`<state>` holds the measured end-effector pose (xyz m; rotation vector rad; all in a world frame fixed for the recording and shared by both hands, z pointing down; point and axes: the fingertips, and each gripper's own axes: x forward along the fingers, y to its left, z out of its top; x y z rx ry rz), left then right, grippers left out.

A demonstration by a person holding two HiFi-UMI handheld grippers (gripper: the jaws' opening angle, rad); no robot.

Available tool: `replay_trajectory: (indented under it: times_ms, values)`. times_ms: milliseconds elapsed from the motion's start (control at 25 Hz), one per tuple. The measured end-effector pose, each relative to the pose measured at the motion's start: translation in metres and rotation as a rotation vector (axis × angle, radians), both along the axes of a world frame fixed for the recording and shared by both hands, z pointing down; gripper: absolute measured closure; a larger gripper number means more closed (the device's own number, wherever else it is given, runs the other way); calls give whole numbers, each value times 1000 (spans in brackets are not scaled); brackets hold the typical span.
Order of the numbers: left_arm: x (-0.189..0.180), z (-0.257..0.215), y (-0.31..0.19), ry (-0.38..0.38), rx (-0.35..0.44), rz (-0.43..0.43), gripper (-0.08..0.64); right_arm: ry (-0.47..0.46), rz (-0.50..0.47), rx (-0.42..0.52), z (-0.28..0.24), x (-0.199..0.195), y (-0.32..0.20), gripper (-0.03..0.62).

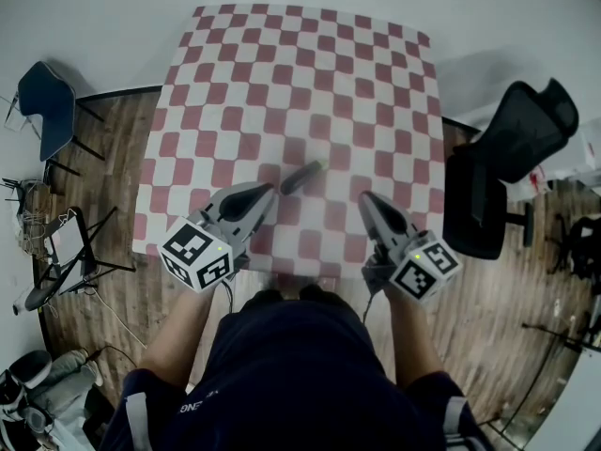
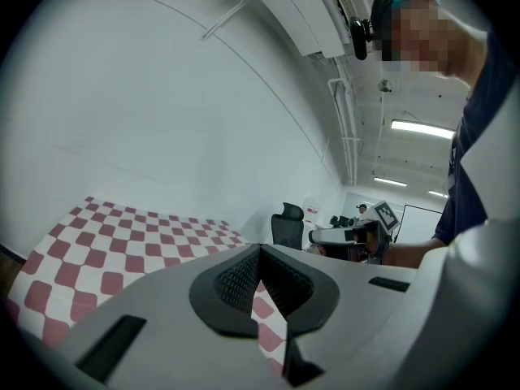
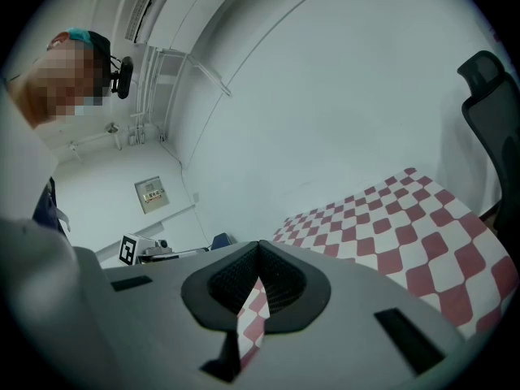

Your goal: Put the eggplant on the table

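Left gripper [image 1: 268,192] [image 2: 260,249]: jaws closed tip to tip, nothing between them.
Right gripper [image 1: 364,198] [image 3: 258,244]: jaws likewise pressed together, empty.
Eggplant [image 1: 302,176]: lies on the checkered table [image 1: 376,73], just beyond the left gripper's tip and to the left of the right gripper; neither gripper holds it.
Both grippers: side by side over the table's near edge.

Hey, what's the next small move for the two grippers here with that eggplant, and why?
Probably draw the left gripper back a little toward the person. The eggplant already lies on the checkered table just off its tip, and both it and the right gripper are shut with nothing between the jaws.
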<state>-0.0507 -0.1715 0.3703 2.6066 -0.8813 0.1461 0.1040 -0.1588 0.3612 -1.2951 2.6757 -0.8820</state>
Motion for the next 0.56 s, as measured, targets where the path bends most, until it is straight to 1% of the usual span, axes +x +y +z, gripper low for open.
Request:
replay_trajectory:
  times_ms: [560]
  values:
    - [1,1,-1,3,-1,1,535,3,-1,-3,2,0,0,577]
